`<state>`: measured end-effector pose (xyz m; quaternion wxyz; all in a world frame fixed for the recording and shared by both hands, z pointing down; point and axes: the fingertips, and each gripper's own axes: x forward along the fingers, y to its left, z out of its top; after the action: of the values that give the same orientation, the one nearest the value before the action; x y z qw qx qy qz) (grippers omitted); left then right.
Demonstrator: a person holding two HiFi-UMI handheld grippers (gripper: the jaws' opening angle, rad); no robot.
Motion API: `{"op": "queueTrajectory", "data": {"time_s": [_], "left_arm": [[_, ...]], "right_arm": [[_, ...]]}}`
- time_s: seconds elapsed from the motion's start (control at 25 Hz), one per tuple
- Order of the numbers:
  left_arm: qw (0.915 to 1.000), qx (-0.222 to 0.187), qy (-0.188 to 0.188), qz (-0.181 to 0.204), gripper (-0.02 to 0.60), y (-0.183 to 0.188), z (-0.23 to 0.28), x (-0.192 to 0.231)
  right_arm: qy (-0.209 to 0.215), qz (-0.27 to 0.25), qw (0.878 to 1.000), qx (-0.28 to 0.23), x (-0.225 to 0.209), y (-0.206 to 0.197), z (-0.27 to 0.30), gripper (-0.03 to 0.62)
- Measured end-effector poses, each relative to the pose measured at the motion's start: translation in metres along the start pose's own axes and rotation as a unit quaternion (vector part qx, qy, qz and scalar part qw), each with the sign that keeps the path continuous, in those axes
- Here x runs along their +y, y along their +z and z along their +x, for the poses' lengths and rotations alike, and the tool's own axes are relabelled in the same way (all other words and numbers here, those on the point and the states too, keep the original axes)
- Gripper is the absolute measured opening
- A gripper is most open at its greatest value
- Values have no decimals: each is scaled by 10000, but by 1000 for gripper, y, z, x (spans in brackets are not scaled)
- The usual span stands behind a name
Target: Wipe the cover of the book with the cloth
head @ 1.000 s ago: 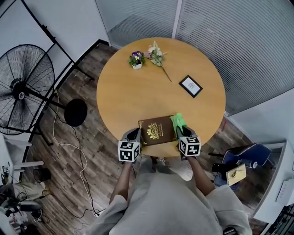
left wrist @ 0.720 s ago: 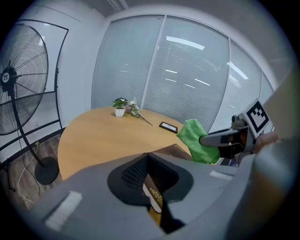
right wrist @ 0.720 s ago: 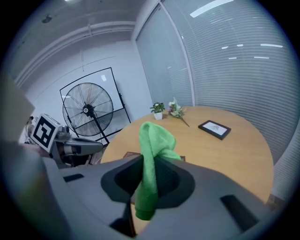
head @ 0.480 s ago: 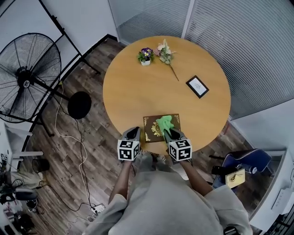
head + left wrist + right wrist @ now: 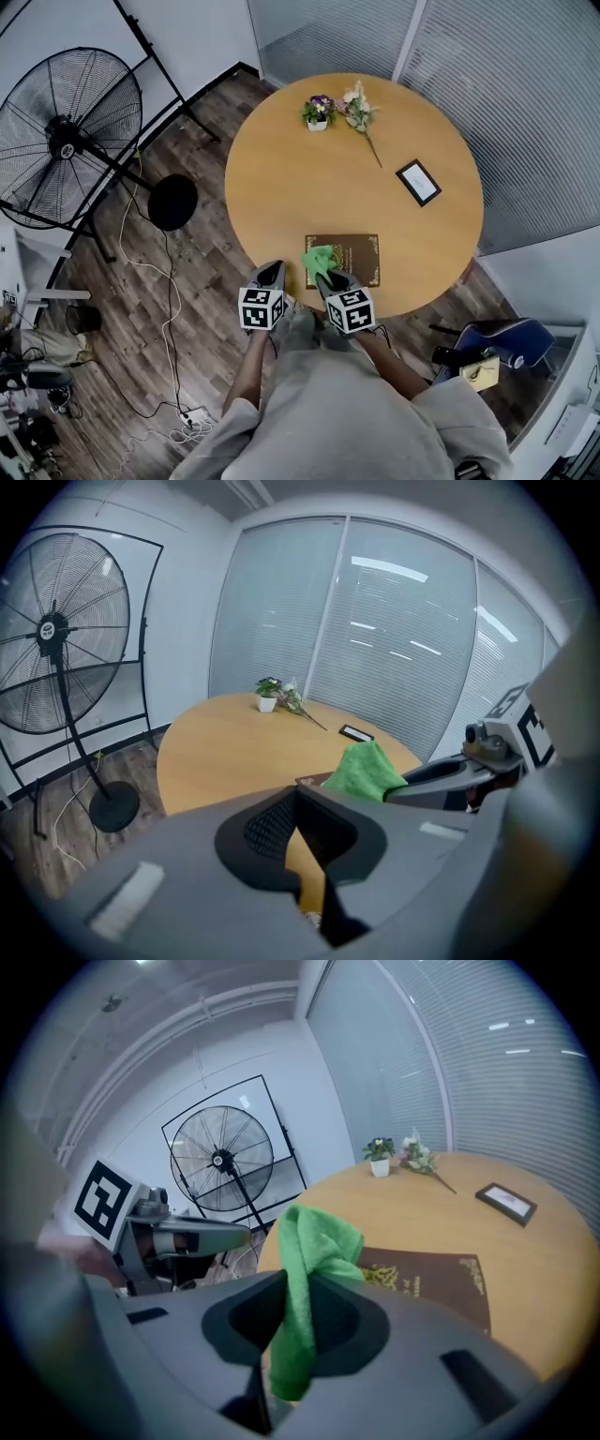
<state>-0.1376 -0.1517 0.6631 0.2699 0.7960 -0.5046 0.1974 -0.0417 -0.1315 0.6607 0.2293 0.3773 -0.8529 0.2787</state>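
1. R gripper (image 5: 326,278) – jaws clenched on the green cloth (image 5: 320,258). In the right gripper view the cloth (image 5: 314,1241) runs down through the jaw gap and bunches up past the tips.
2. L gripper (image 5: 273,272) – jaws closed together, nothing between them in the left gripper view. It touches nothing.
3. Round wooden table (image 5: 347,169): the book (image 5: 356,261) lies flat by its near edge, dark brown cover w/ gold ornament, closed.
4. Book vs. R gripper: directly ahead of the jaws. The tips sit at the book's near-left corner, and the cloth bunch covers the left part of the cover. Can't tell if the cloth presses on the cover.
5. Book vs. L gripper: the gripper is left of the book, apart from it, at the table's rim. The cloth (image 5: 366,771) and R gripper show to its right in the left gripper view.
6. Change: 1 s ago the cloth was at the book's right edge, 0.5 s ago about mid-cover, now on the left part, so it has swept right to left. The L gripper's tip was by the book's left edge 1 s ago and is now clear of it.
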Motion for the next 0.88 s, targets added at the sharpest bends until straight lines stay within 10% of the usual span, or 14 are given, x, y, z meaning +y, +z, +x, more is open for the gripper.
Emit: {"op": "queueTrajectory", "data": {"time_s": [0.88], "left_arm": [[9995,62,270,-160,8,-8,-12,28]], "right_arm": [[144,187,9975,660,5,-49,50,73]]}}
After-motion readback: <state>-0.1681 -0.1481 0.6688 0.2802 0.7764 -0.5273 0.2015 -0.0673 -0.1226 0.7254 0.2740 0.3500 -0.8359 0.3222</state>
